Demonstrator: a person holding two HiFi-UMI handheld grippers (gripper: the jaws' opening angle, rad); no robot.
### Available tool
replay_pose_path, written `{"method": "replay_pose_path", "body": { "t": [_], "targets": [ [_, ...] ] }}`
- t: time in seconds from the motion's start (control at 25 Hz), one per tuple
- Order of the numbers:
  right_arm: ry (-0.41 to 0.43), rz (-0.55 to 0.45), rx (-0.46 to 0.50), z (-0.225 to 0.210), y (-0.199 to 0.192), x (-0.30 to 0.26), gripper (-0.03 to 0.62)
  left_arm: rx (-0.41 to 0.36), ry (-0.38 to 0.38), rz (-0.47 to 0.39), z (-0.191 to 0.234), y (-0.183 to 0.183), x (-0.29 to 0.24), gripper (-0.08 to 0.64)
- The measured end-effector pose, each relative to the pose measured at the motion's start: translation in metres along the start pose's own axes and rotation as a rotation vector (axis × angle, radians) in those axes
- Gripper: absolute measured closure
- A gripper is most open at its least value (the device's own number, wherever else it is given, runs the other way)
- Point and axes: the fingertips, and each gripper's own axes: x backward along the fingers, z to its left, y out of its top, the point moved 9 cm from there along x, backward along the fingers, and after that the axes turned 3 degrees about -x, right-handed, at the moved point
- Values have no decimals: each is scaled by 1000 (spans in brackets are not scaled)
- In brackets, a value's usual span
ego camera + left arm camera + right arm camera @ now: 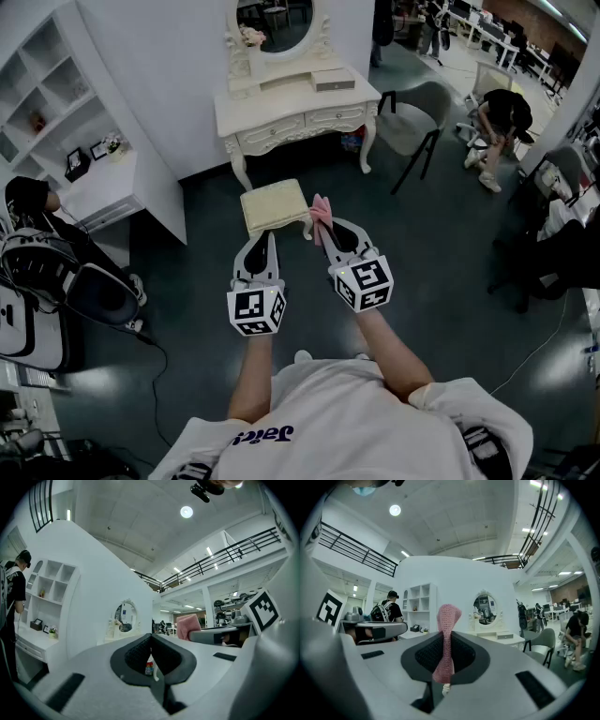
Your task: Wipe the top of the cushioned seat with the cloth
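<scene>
In front of the white dressing table, the cushioned stool stands with nothing on its top; I judge the wiping not yet begun. Your right gripper is clamped on the pink cloth, held aloft and pointing level. Your left gripper has its jaws together on nothing. Both forearms reach forward side by side.

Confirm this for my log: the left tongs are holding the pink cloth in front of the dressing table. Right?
No, the right tongs hold the pink cloth in front of the dressing table; the right gripper view shows it.
</scene>
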Motion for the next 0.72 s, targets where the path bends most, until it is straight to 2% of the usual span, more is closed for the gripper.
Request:
{"method": "replay_pose_path", "body": {
  "t": [0.2, 0.48, 0.72],
  "targets": [
    [-51, -8, -17, 20, -1, -13, 565, -24, -12, 24, 28, -1, 7, 545],
    [-80, 9, -66, 57, -19, -32, 565, 23, -7, 58, 72, -11, 24, 545],
    [-88, 50, -81, 68, -31, -53, 565, 44, -1, 90, 92, -28, 24, 545]
  ]
}}
